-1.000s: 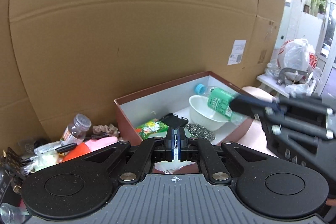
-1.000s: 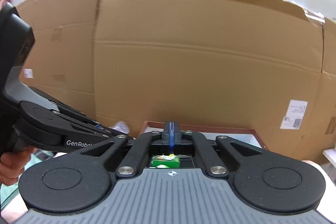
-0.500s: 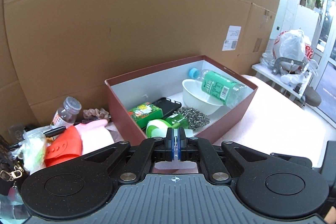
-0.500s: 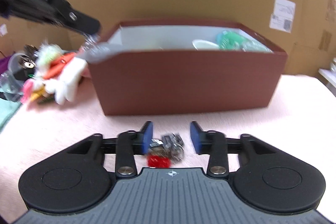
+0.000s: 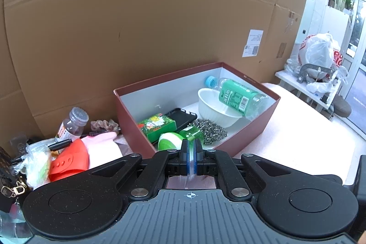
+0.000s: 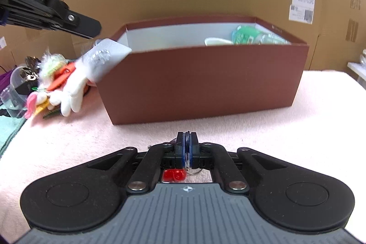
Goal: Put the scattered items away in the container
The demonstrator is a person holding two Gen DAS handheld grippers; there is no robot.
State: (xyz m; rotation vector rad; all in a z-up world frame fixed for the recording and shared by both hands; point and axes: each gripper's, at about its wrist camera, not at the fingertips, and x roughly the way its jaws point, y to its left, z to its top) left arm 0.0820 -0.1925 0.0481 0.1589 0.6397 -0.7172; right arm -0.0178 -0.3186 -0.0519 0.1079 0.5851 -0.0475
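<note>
The maroon box (image 5: 251, 129) holds a white bowl (image 5: 215, 111), a green bottle (image 5: 238, 98) lying across it, a green packet (image 5: 157, 127), a black case (image 5: 180, 114) and a steel scourer (image 5: 209, 130). My left gripper (image 5: 191, 148) hovers over the box's near left corner. It is shut on a clear plastic packet (image 6: 103, 56), which hangs from its tip in the right wrist view. My right gripper (image 6: 187, 141) is low over the pink cloth in front of the box (image 6: 205, 79). It is shut on a keyring with a red charm (image 6: 173, 174).
Left of the box lies a pile: a small bottle (image 5: 71, 125), a scrunchie (image 5: 103, 124), an orange silicone piece (image 5: 68, 164), a black pen (image 5: 60, 143) and a white glove (image 6: 75, 88). A cardboard wall (image 5: 137, 26) stands behind. Bags sit on a side table (image 5: 318, 56).
My right gripper dropped from over the box to the cloth in front of it, opened around the keyring and shut on it. The green bottle now lies in the box.
</note>
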